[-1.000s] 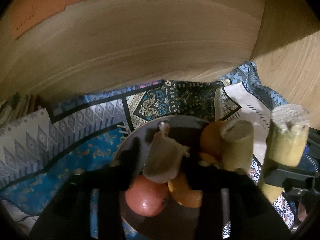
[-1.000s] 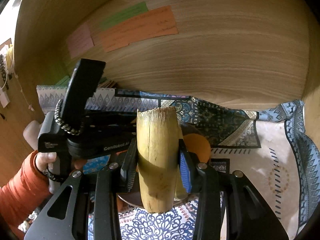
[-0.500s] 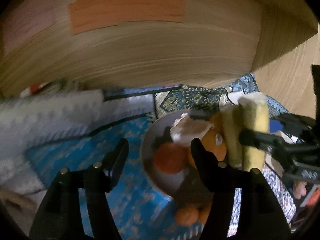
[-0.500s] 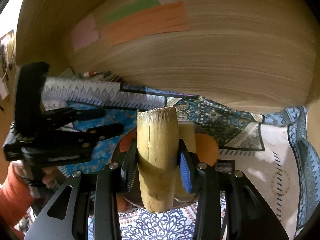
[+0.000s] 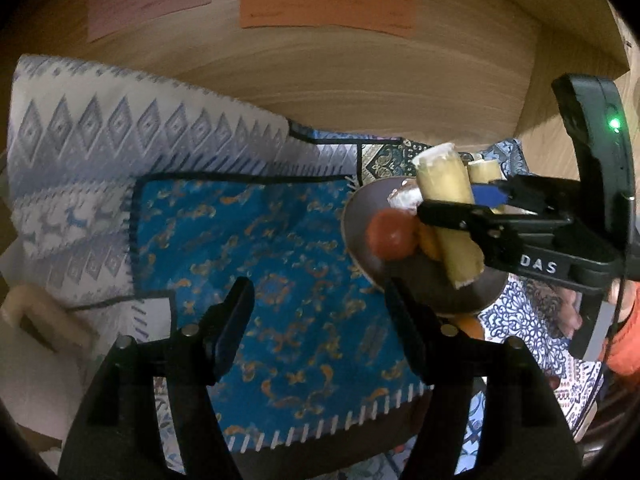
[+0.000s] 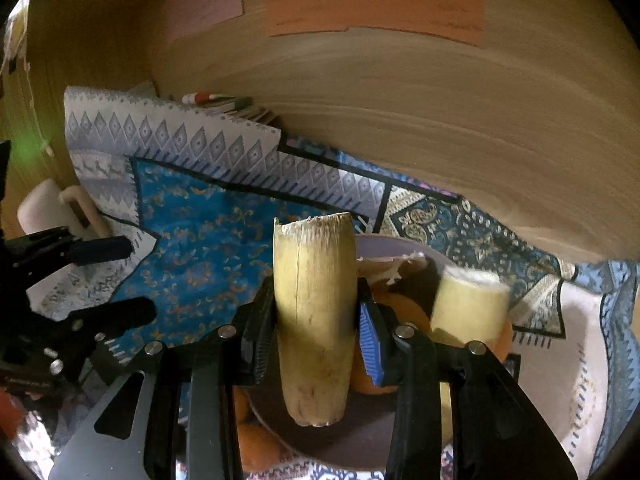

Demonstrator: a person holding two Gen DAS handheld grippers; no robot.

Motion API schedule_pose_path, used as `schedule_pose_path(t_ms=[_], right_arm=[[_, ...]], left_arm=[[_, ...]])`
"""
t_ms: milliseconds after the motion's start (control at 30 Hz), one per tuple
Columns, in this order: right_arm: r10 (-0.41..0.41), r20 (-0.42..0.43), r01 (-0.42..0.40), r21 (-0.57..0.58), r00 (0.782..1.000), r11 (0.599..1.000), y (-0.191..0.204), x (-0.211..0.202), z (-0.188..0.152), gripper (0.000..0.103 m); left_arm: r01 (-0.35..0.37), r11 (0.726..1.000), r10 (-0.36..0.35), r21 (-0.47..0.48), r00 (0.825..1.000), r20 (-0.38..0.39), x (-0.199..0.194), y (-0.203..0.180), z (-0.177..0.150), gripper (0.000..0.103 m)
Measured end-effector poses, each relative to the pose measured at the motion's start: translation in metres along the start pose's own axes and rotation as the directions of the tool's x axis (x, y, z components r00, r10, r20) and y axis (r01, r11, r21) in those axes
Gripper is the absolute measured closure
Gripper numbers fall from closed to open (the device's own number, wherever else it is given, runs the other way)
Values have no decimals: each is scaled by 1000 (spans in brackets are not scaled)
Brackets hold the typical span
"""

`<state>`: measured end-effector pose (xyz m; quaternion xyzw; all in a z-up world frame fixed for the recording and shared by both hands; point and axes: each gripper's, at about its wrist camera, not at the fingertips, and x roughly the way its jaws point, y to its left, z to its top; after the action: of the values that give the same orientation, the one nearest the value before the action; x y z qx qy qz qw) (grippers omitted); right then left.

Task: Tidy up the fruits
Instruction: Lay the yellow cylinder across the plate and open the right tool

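My right gripper [image 6: 316,332] is shut on a yellow sugarcane piece [image 6: 314,312] and holds it upright over a dark plate [image 6: 352,432]. The plate holds a second sugarcane piece [image 6: 468,304], oranges [image 6: 404,312] and a pale torn peel [image 6: 384,266]. In the left wrist view the plate [image 5: 356,224] lies at the right with a red fruit [image 5: 390,234], and the right gripper [image 5: 460,206] grips the sugarcane piece [image 5: 448,216] over it. My left gripper [image 5: 320,324] is open and empty above the blue cloth [image 5: 256,240], left of the plate.
Patterned cloths cover the surface, with a grey-white one [image 5: 120,148] at the back left. A wooden wall [image 5: 360,72] with coloured paper strips [image 5: 324,8] stands behind. A pale roll [image 5: 36,320] lies at the left. Another orange [image 5: 468,326] lies beside the plate.
My left gripper has let go of the pale peel, opened, and drawn back left off the plate over the blue cloth. My right gripper still holds the sugarcane piece over the plate.
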<state>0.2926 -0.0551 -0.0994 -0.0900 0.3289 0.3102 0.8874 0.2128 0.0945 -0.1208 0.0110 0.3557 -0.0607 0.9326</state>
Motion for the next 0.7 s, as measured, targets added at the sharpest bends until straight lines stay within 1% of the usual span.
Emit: schedule_pose_path(t_ms=[100,267,367,500,567,600,633,667,700], right_arm=[[-6,-11,6,-14,1000,1000,4,5,0,69],[-5,-59,3,-45,998,999,7,15,-6,69],[-32,-52,28,-78,998,997,10,14,-8,69],[-35,-62,29,-98,997,995,11,14,-9,68],[-31,-68,24,-93,997,995,10,12,-9,63],[-31,-65,25,-87,997,996,10,10,-10,55],[-30,-53,26,-79,998,997,8,7,-10,52],[-29,-40,26,-74,999,997,7,3,-11,50],[-29,-33,27,-70,999,997,6,-1,-11,50]], left_arm=[[14,1000,-14,-12,1000,-6,0,3,-3,35],[29,999,-29,-13,999,-16,4,2,-6,35],[29,1000,-29,-8,999,-22,6,1,-8,35],[34,999,-34,-11,999,-29,8,0,-8,35],[33,999,-33,-15,999,-33,9,1,-8,35],[32,999,-33,-17,999,-35,9,1,-8,35],[31,999,-32,-21,999,-37,9,2,-7,35],[31,999,-32,-25,999,-38,9,2,-6,35],[31,999,-32,-29,999,-38,8,3,-6,35]])
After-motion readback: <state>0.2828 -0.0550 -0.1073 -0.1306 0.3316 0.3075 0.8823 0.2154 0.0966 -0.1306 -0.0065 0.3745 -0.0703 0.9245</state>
